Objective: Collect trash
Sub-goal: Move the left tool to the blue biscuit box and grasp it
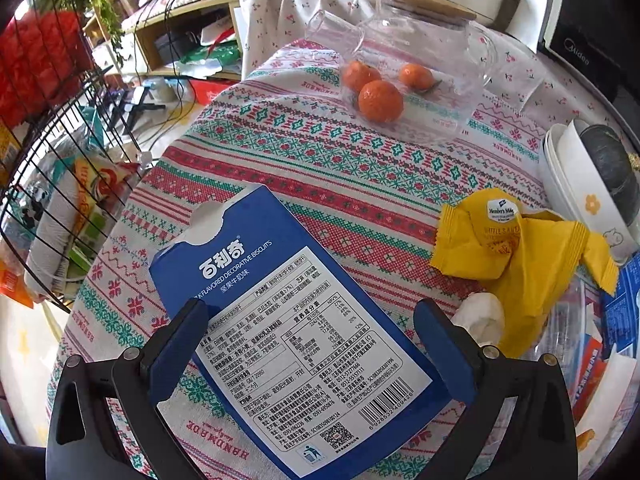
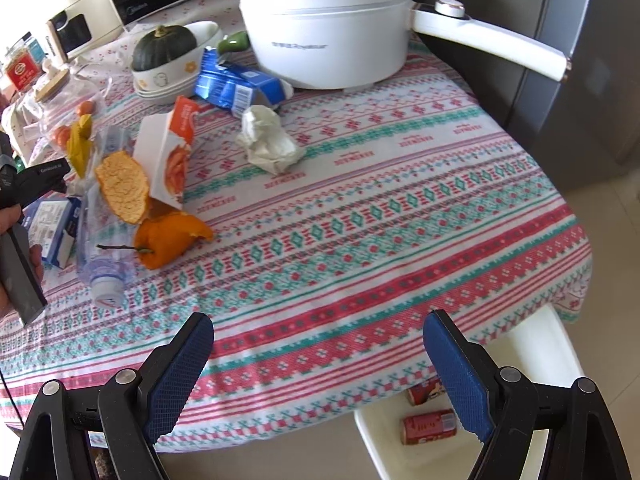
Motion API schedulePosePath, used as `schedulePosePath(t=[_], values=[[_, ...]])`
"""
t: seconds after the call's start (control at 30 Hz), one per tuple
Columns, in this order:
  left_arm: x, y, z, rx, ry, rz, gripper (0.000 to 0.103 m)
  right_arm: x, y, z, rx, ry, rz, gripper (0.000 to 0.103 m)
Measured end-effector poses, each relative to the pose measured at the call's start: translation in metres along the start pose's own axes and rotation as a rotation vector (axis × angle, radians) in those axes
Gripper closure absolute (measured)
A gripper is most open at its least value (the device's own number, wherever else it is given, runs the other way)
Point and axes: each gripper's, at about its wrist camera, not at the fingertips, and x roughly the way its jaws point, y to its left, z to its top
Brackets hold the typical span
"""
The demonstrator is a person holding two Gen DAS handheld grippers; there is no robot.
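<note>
A blue biscuit box (image 1: 288,336) lies flat on the patterned tablecloth (image 1: 360,184). My left gripper (image 1: 312,316) is open, its fingers on either side of the box and apart from it. A yellow wrapper (image 1: 516,248) and a crumpled tissue (image 1: 480,316) lie to its right. My right gripper (image 2: 318,328) is open and empty above the table's near edge. In the right wrist view, orange peel (image 2: 168,236), a clear plastic bottle (image 2: 100,248), an orange-white carton (image 2: 168,152), a crumpled tissue (image 2: 268,140) and a blue wrapper (image 2: 240,88) lie on the cloth.
A glass bowl of tangerines (image 1: 384,92) and a glass jar (image 1: 424,28) stand at the far side. Stacked bowls with a green squash (image 2: 168,56) and a white electric pot (image 2: 328,20) stand behind the trash. A white bin (image 2: 472,412) with red cans sits below the table edge. A wire basket (image 1: 60,184) stands left.
</note>
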Motion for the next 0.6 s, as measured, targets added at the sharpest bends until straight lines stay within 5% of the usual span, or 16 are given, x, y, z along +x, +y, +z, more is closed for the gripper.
schedulePosePath(t=[0.27,0.6], values=[[-0.005,0.006,-0.018,0.2,-0.034,-0.061,0.0,-0.002,-0.004,-0.005,-0.002,0.007,0.008,0.014],[-0.031,0.048,-0.051,0.486,-0.02,-0.307,0.0,-0.015,0.015,-0.012,0.024,-0.006,0.081,0.014]])
